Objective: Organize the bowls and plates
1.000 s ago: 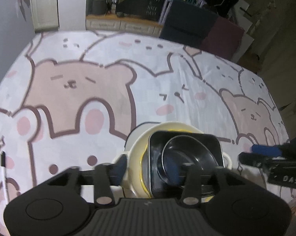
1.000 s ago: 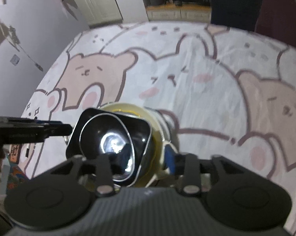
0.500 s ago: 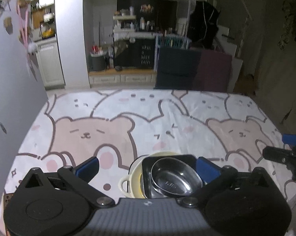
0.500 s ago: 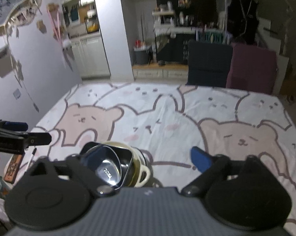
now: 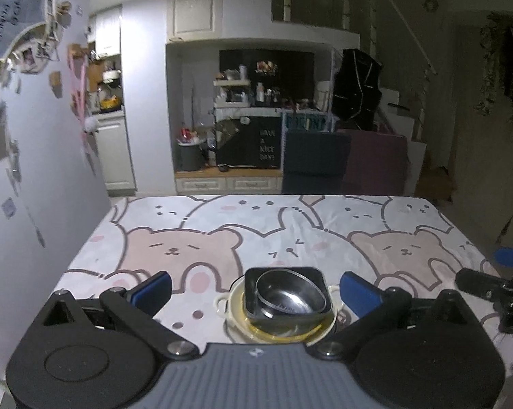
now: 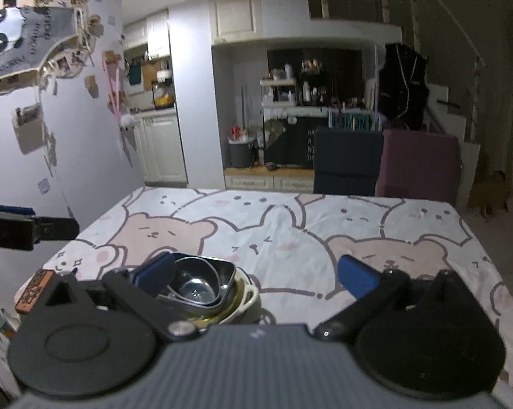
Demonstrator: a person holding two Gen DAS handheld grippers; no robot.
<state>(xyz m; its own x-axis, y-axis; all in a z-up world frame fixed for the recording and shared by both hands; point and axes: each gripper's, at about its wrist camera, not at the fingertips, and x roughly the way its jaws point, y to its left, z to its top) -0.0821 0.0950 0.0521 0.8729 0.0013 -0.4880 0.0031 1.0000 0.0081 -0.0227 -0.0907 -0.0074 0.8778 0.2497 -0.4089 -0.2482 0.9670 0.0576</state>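
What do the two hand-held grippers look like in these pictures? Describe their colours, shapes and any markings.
Both look alike. The left gripper has a grey ribbed body with a small logo, two black housings with round discs, black angled arms with silver pivot screws, and blue pads on its fingers. The right gripper has the same grey ribbed body, black arms and blue pads. No cables or sleeves show.

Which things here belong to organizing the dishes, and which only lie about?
Belong to the job:
- steel bowl
- black square dish
- cream two-handled dish

Lying about:
- orange object at the table edge
- two chairs
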